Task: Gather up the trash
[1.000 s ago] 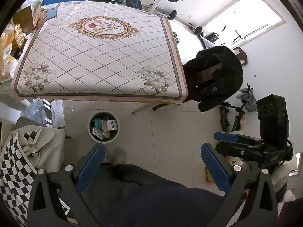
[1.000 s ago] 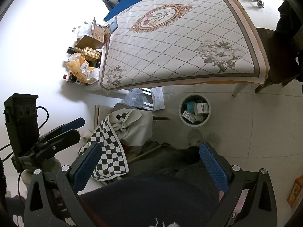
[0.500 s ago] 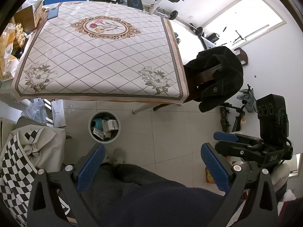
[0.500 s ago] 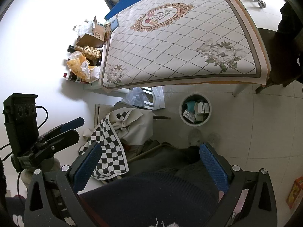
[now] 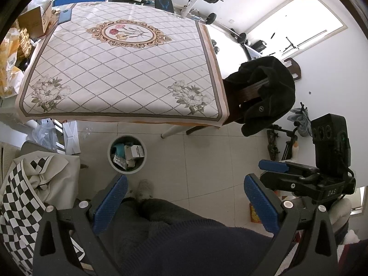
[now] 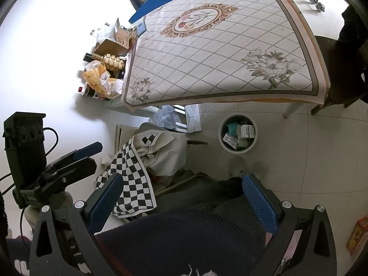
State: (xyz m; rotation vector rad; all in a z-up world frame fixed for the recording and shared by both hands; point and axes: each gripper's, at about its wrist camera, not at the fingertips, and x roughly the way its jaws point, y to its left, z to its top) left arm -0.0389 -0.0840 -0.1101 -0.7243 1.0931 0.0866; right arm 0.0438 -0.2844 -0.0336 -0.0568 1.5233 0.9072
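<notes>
Both claws wide open, nothing held: left claw [image 5: 185, 203] and right claw [image 6: 184, 201] hang above the person's dark-clothed lap, fingers pointing at the floor. Trash bin [image 5: 127, 153] stands on the tiled floor just in front of the table [image 5: 119, 69] edge, near a table leg, holding boxes and wrappers. Checkered cloth [image 6: 133, 179] lies draped over a seat left of bin. Black jacket [image 5: 266, 96] hangs on a chair at the table's right side

We see the trash bin [image 6: 237, 135] on the floor just in front of the desk [image 6: 220, 53], holding boxes and wrappers; our right gripper [image 6: 184, 200] hangs empty, fingers [image 6: 258, 203] spread wide, checkered cloth [image 6: 133, 179] left of the bin
</notes>
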